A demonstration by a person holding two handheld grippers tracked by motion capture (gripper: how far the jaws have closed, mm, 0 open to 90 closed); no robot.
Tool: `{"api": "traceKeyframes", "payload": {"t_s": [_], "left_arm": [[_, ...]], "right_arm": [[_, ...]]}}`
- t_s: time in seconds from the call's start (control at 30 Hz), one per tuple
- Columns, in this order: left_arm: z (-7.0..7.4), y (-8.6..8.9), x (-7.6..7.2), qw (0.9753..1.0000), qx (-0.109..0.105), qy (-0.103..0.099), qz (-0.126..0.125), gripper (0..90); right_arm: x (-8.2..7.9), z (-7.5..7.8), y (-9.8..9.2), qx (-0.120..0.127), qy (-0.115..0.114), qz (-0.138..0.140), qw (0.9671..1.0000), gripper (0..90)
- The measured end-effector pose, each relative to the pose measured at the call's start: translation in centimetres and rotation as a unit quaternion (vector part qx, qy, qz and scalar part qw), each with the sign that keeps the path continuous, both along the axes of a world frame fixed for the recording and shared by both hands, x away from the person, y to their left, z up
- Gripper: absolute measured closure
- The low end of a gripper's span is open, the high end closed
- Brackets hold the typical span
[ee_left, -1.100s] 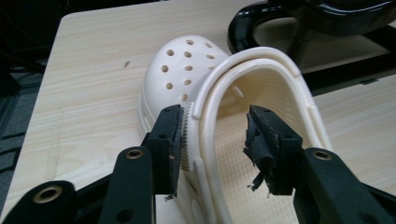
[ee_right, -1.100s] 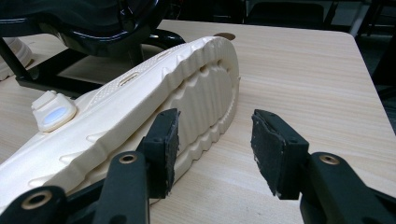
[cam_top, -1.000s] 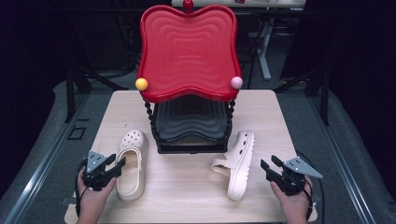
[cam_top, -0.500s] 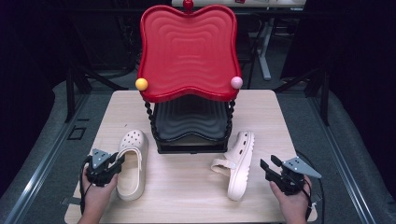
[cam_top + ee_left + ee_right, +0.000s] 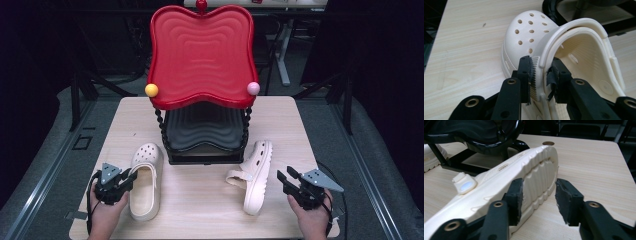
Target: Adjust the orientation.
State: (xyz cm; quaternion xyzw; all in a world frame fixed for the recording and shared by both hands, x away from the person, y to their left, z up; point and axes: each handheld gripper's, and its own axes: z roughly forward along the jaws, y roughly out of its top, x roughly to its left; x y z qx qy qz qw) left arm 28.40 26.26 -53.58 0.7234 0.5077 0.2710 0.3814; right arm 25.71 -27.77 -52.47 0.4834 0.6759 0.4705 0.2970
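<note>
I am holding my left gripper at the near left of the wooden table, and its jaws are clamping the side wall of the left clog, a cream foam clog that is standing upright on its sole with its perforated toe pointing away from me. In the left gripper view, the left gripper is pinching the rim of the left clog where the heel strap folds forward over the opening: one jaw is pressing the ribbed outer face, the other is sitting inside the opening against the wall.

My right gripper is waiting at the near right of the table with its jaws spread apart, just beside the right clog, which is lying tipped on its side with its treaded sole turned toward my right hand. In the right gripper view, the right gripper is straddling the sole edge of the right clog; the inner jaw is lying against or just short of the tread, I cannot tell which, and the outer jaw is standing clear of it over bare wood.

Between the two clogs, toward the far side of the table, a two-tier shoe rack is standing, its red top tray overhanging the black lower tray.
</note>
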Motion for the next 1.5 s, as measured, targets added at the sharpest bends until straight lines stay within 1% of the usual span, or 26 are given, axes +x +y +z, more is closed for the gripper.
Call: {"api": "traceKeyframes", "payload": {"t_s": [0.07, 0.1, 0.13, 0.17, 0.23, 0.33, 0.37, 0.4, 0.43, 0.57, 0.6, 0.73, 0.8, 0.9, 0.97, 1.03, 1.13, 1.2, 1.4, 1.43, 1.5], "left_arm": [[0.0, -0.1, -0.2, 1.0, 0.004, -0.002, -0.006, 72.9], [-0.1, 0.0, -0.2, 1.0, 0.003, -0.002, -0.003, 72.7], [-0.1, 0.0, -0.2, 1.0, 0.003, -0.002, -0.003, 72.2], [-0.1, 0.1, -0.2, 1.0, 0.0, -0.004, -0.001, 71.0], [-0.4, 0.4, 0.0, 0.9999, -0.011, -0.009, -0.002, 68.8], [-0.5, 0.4, 0.1, 0.9999, -0.013, -0.01, 0.0, 64.7], [-0.5, 0.4, 0.1, 0.9999, -0.013, -0.01, 0.0, 63.4], [-0.5, 0.4, 0.1, 0.9998, -0.015, -0.01, -0.001, 62.3], [-0.5, 0.3, 0.2, 0.9998, -0.013, -0.013, -0.002, 61.5], [-0.5, 0.2, 0.3, 0.9997, -0.017, -0.017, -0.004, 59.1], [-0.5, 0.2, 0.3, 0.9997, -0.019, -0.017, -0.003, 58.5], [-0.6, 0.3, 0.4, 0.9996, -0.023, -0.019, -0.001, 56.8], [-0.6, 0.3, 0.4, 0.9996, -0.023, -0.018, 0.0, 56.0], [-0.6, 0.3, 0.4, 0.9996, -0.023, -0.018, -0.001, 55.9], [-0.6, 0.4, 0.4, 0.9996, -0.023, -0.017, -0.001, 55.8], [-0.7, 0.4, 0.4, 0.9996, -0.024, -0.017, -0.001, 55.3], [-0.7, 0.4, 0.4, 0.9995, -0.025, -0.017, -0.001, 55.0], [-0.7, 0.5, 0.4, 0.9995, -0.026, -0.017, 0.0, 54.8], [-0.7, 0.3, 0.6, 0.9996, -0.026, -0.015, -0.002, 54.8], [-0.7, 0.3, 0.7, 0.9996, -0.026, -0.015, -0.002, 54.8], [-0.7, 0.3, 0.7, 0.9996, -0.025, -0.013, -0.001, 54.8]], "right_arm": [[-0.3, 0.4, 0.4, -0.008, -0.015, -0.002, 0.9998, 66.4], [-0.5, 0.8, 0.9, -0.009, -0.021, 0.007, 0.9997, 73.2], [-0.5, 0.8, 0.9, -0.009, -0.021, 0.007, 0.9997, 73.2], [-0.5, 1.1, 1.5, -0.019, -0.017, 0.019, 0.9995, 75.8], [-0.3, 1.1, 2.4, -0.023, -0.012, 0.035, 0.9991, 77.5], [-0.1, 1.0, 3.5, -0.027, 0.001, 0.052, 0.9983, 79.4], [-0.1, 1.0, 3.5, -0.027, 0.001, 0.052, 0.9983, 79.4], [0.0, 1.1, 4.1, -0.031, 0.001, 0.062, 0.9976, 80.6], [0.0, 1.2, 4.5, -0.033, -0.001, 0.066, 0.9973, 81.0], [0.3, 1.4, 5.5, -0.051, 0.003, 0.078, 0.9957, 84.7], [0.3, 1.3, 5.5, -0.056, 0.006, 0.078, 0.9953, 85.3], [0.7, 1.0, 5.5, -0.065, 0.024, 0.078, 0.9946, 87.4], [0.7, 0.9, 5.3, -0.061, 0.024, 0.078, 0.9948, 89.7], [0.7, 1.0, 5.2, -0.064, 0.025, 0.078, 0.9946, 90.0], [0.5, 1.0, 5.3, -0.077, 0.02, 0.074, 0.9941, 90.0], [0.5, 1.0, 5.3, -0.077, 0.018, 0.073, 0.9942, 90.0], [0.4, 1.1, 4.7, -0.067, 0.029, 0.073, 0.9947, 90.0], [0.5, 1.1, 4.4, -0.056, 0.031, 0.073, 0.9953, 90.0], [0.1, 1.3, 3.9, -0.05, 0.037, 0.061, 0.9962, 90.0], [0.0, 1.4, 3.6, -0.039, 0.044, 0.049, 0.997, 90.0], [-0.2, 1.5, 3.3, -0.036, 0.051, 0.039, 0.9973, 90.0]]}}
